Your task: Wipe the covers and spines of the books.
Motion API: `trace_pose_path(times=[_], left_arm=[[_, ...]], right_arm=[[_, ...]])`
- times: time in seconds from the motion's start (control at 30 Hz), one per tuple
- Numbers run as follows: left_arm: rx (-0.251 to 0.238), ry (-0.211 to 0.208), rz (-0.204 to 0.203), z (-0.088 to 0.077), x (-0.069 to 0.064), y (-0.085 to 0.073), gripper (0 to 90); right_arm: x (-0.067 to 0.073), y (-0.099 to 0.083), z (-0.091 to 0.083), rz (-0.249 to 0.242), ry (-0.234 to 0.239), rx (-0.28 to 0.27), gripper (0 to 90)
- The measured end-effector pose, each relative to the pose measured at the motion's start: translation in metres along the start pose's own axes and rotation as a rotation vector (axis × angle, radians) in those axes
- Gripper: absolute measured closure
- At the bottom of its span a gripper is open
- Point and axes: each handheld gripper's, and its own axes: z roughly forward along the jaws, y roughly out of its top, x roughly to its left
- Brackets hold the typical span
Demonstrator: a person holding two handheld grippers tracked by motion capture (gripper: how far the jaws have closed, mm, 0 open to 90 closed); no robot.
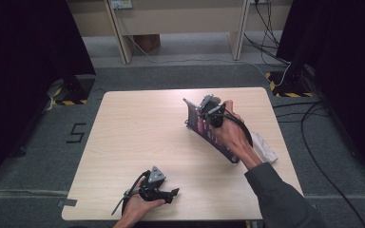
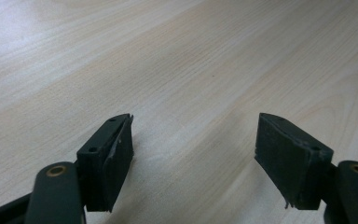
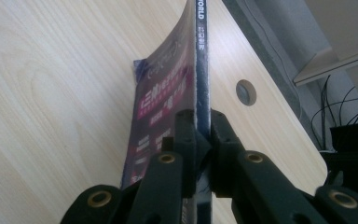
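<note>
1. We see a pale wood-grain bench standing on grey carpet, with black curtains at both sides of the room.
2. Behind the bench stand the light wooden legs of other furniture, and cables trail over the floor at the right.
3. A figure 5 is marked in black on the carpet to the left, near yellow-and-black striped tape.
4. Our right tool is pinching a magazine by its spine; the magazine stands on edge, tilted, on the right half of the bench with the purple cover facing left.
5. In the right gripper view a round hole shows in the benchtop beyond the magazine.
6. A white cloth lies just beside the right forearm.
7. Our left tool rests at the near edge, spread, nothing between its jaws.
</note>
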Motion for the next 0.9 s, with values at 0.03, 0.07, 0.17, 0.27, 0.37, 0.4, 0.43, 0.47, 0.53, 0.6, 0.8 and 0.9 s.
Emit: trace_pose_path(times=[0.03, 0.07, 0.17, 0.27, 0.37, 0.4, 0.43, 0.47, 0.53, 0.6, 0.8, 0.9], left_arm=[[0.0, 0.0, 0.0, 0.0, -0.001, 0.0, 27.2], [0.0, 0.0, 0.001, 0.0, -0.001, 0.0, 27.2], [0.003, -0.001, 0.003, 0.0, -0.001, -0.001, 27.2], [0.007, 0.0, 0.006, 0.001, -0.001, -0.001, 27.2], [0.006, 0.002, 0.005, 0.001, -0.001, -0.001, 27.2], [0.007, 0.002, 0.007, 0.001, -0.001, -0.001, 27.1], [0.005, 0.002, 0.003, 0.001, -0.001, -0.001, 27.1], [0.004, 0.003, 0.003, 0.001, -0.001, -0.001, 27.1], [0.006, 0.004, 0.004, 0.001, -0.001, -0.001, 27.1], [0.006, 0.005, 0.005, 0.001, 0.0, -0.001, 27.0], [-0.002, 0.011, -0.008, 0.0, 0.003, 0.0, 26.8], [-0.004, 0.015, -0.013, -0.001, 0.004, -0.001, 26.6]], right_arm=[[0.0, 0.001, 0.0, -0.003, -0.001, -0.002, 84.4], [-0.001, 0.001, -0.001, -0.001, -0.004, -0.002, 84.5], [-0.002, 0.001, 0.001, -0.001, -0.028, 0.003, 84.5], [0.002, 0.0, 0.003, -0.03, -0.016, 0.008, 84.5], [0.008, -0.001, 0.001, -0.022, 0.011, 0.0, 84.5], [0.01, -0.001, 0.0, -0.024, 0.032, -0.006, 84.4], [0.012, -0.002, -0.001, -0.015, 0.054, -0.007, 84.5], [0.016, -0.002, -0.002, -0.015, 0.068, -0.009, 84.4], [0.021, -0.001, -0.003, -0.02, 0.089, -0.01, 84.4], [0.025, 0.0, -0.004, -0.033, 0.109, -0.009, 84.4], [0.035, -0.001, -0.001, -0.003, 0.204, -0.008, 84.3], [0.042, -0.005, 0.005, 0.005, 0.25, -0.003, 84.3]])
